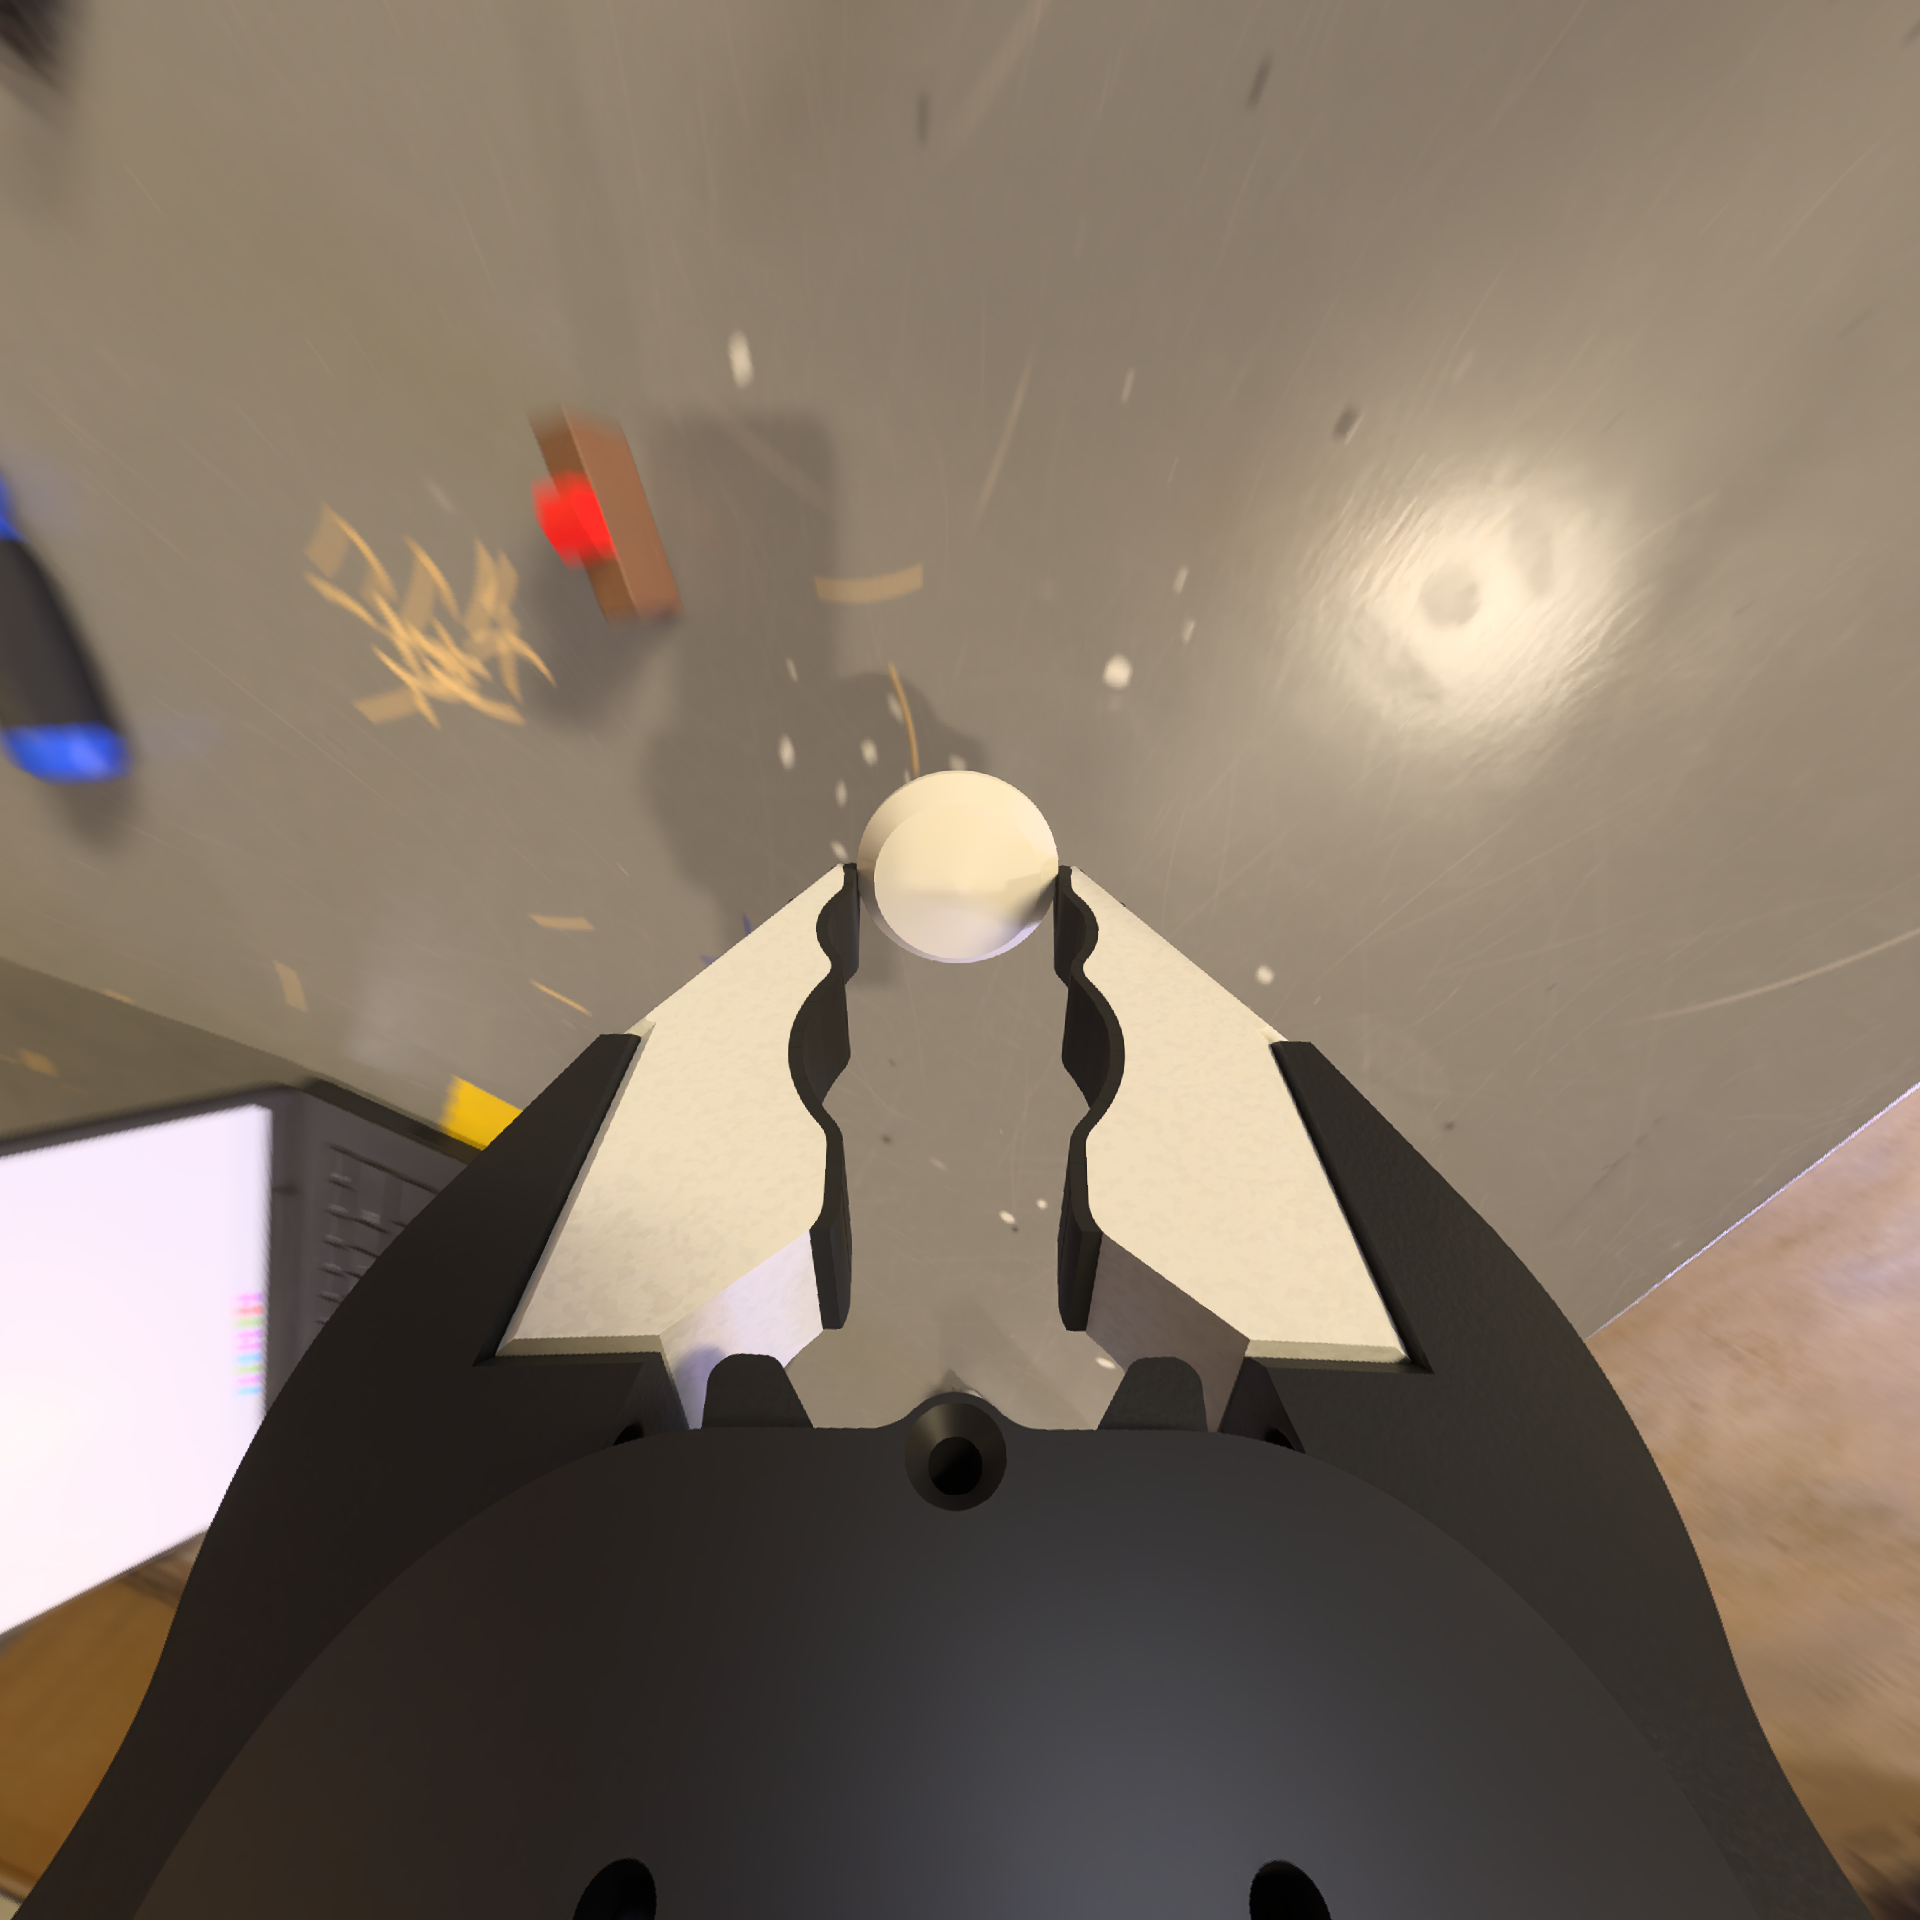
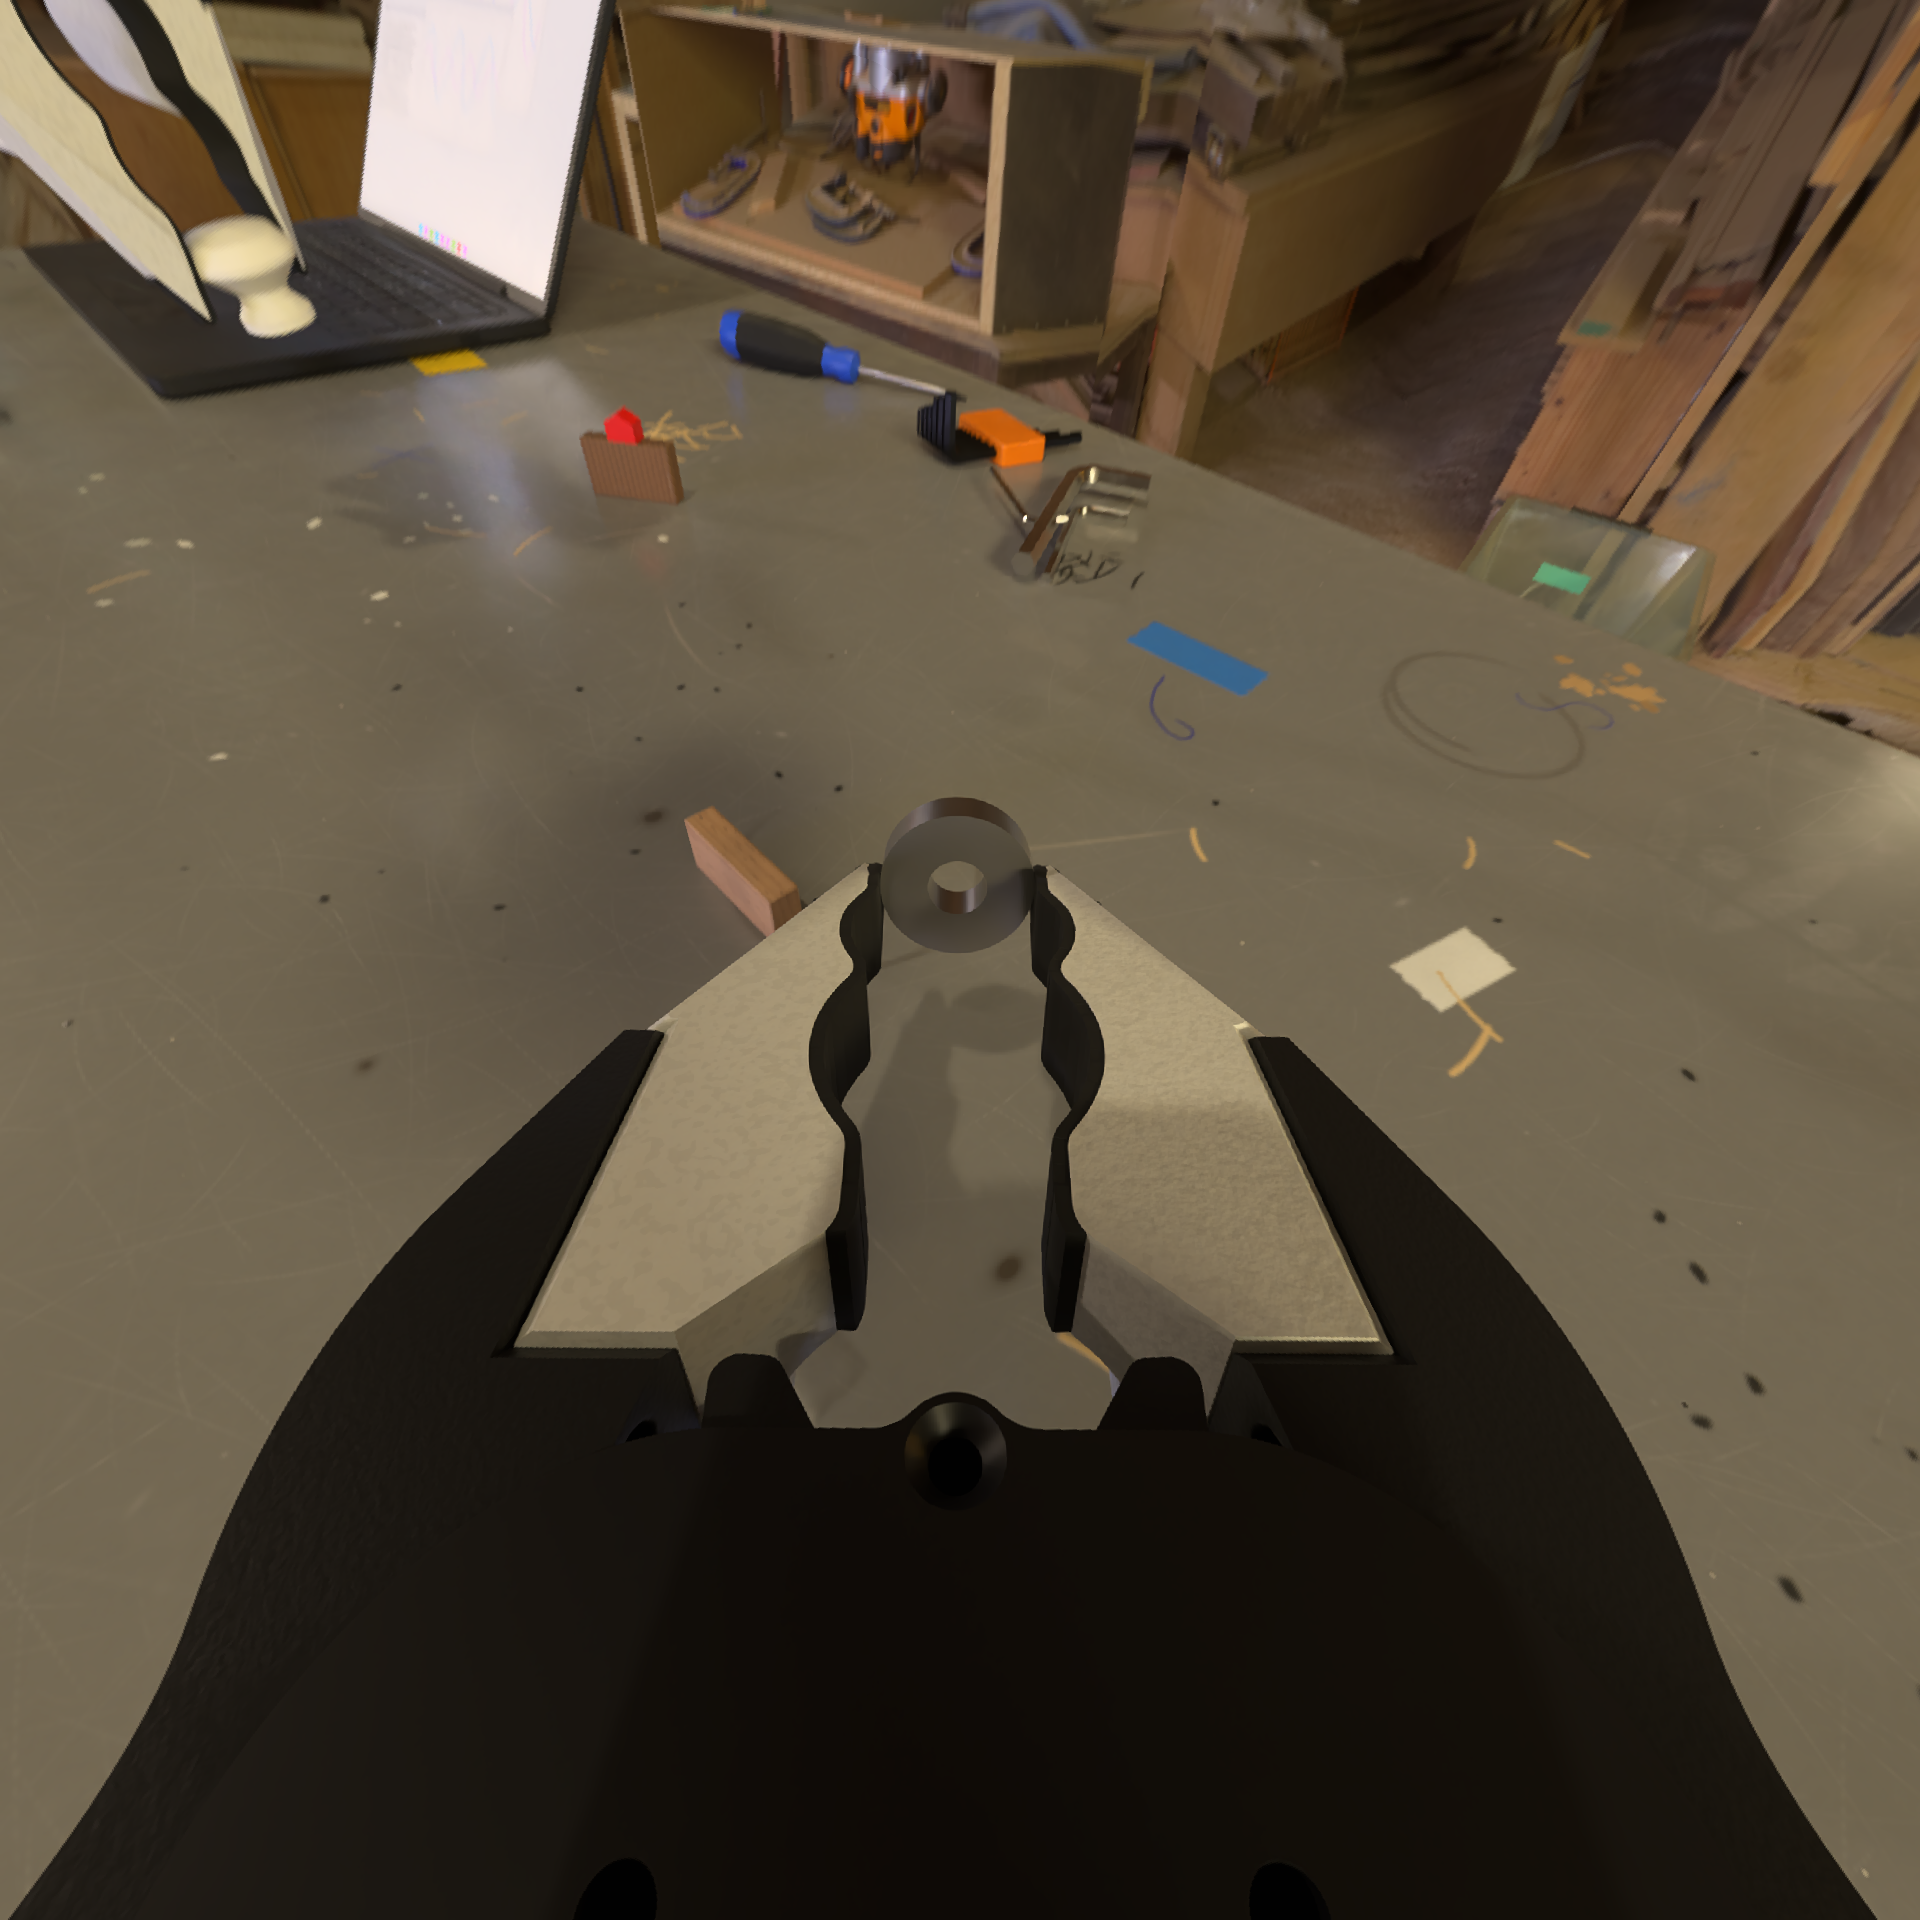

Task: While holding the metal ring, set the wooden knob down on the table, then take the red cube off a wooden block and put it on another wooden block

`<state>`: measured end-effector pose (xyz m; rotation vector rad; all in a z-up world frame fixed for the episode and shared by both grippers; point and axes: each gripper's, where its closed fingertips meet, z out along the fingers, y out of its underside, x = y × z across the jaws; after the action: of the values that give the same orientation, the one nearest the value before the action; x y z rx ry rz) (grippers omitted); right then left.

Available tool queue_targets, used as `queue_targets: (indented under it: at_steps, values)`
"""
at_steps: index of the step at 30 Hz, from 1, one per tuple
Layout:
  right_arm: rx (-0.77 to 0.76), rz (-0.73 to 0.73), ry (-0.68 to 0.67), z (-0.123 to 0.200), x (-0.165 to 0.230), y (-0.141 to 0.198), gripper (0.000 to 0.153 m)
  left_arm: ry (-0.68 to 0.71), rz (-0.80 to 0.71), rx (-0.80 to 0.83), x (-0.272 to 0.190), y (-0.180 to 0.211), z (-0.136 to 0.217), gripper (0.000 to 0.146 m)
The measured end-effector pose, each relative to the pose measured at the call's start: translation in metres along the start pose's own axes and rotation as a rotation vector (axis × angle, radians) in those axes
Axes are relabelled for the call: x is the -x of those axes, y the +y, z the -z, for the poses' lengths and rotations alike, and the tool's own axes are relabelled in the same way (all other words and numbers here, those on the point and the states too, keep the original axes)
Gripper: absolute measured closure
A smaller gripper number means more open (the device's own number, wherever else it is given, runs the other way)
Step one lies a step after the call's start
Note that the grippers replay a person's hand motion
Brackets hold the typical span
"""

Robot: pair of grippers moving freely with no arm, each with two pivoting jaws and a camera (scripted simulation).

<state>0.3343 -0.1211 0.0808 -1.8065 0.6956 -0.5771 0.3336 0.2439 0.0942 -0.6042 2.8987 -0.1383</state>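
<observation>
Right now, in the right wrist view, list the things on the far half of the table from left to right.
laptop → wooden block with the red cube → screwdriver → orange hex-key holder → metal hex keys

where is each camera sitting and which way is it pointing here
Left wrist view: sits on the left gripper, high up, aimed down at the table; its fingers pinch the knob.
Right wrist view: sits on the right gripper, low, looking across the table toward the laptop; its fingers pinch the ring.
Shared: the cube on its block, the screwdriver, the laptop, and the knob.
</observation>
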Motion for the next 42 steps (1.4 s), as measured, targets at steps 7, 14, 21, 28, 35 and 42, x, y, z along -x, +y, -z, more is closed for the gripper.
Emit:
queue_targets:
  at_steps: [7,14,21,28,35,42]
  values:
    - [-0.125,-0.018,0.065,0.015,-0.014,-0.018,0.125,-0.054,-0.23,-0.152,-0.026,-0.15,0.047,0.109]
    - [-0.172,-0.056,0.093,0.022,-0.021,-0.025,0.125,0.03,-0.282,-0.08,-0.038,-0.261,-0.046,0.109]
    - [-0.162,-0.032,0.098,0.021,-0.02,-0.024,0.125,0.095,-0.258,-0.02,-0.036,-0.299,-0.104,0.109]
    - [-0.144,-0.029,0.078,0.018,-0.016,-0.021,0.125,0.125,-0.268,-0.004,-0.036,-0.307,-0.117,0.109]
    - [-0.133,-0.021,0.066,0.017,-0.014,-0.02,0.125,0.15,-0.246,-0.001,-0.039,-0.308,-0.119,0.109]
    - [-0.137,-0.041,0.058,0.019,-0.016,-0.019,0.125,0.036,-0.095,-0.309,-0.019,-0.298,-0.045,0.095]
